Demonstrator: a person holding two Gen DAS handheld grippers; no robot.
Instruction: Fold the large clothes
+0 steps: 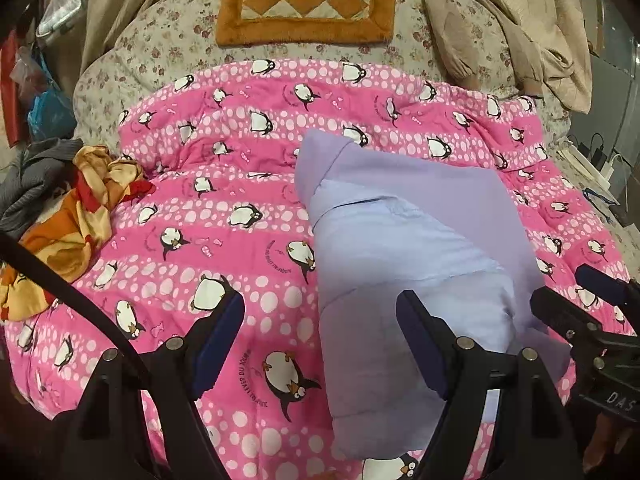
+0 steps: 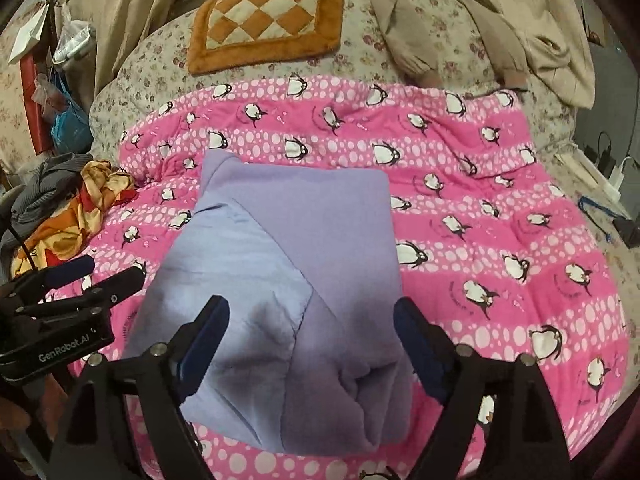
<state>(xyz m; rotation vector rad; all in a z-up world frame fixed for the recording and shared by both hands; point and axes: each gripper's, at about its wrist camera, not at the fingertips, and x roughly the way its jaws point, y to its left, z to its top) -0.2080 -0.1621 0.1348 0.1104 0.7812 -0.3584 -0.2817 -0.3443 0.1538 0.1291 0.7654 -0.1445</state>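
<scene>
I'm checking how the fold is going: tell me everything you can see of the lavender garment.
The lavender garment is a soft, fleecy-looking piece folded into a compact, roughly rectangular bundle. A paler, smoother blue-lilac panel, perhaps lining, crosses its left side diagonally. Its near end is puckered. It lies flat on the pink penguin quilt; neither open hand-held gripper grips it.

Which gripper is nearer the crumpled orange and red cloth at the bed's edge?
Left. The left gripper hangs open over the pink quilt, between the orange and red cloth and the lavender garment. The right gripper hangs open over that garment, farther away.
</scene>
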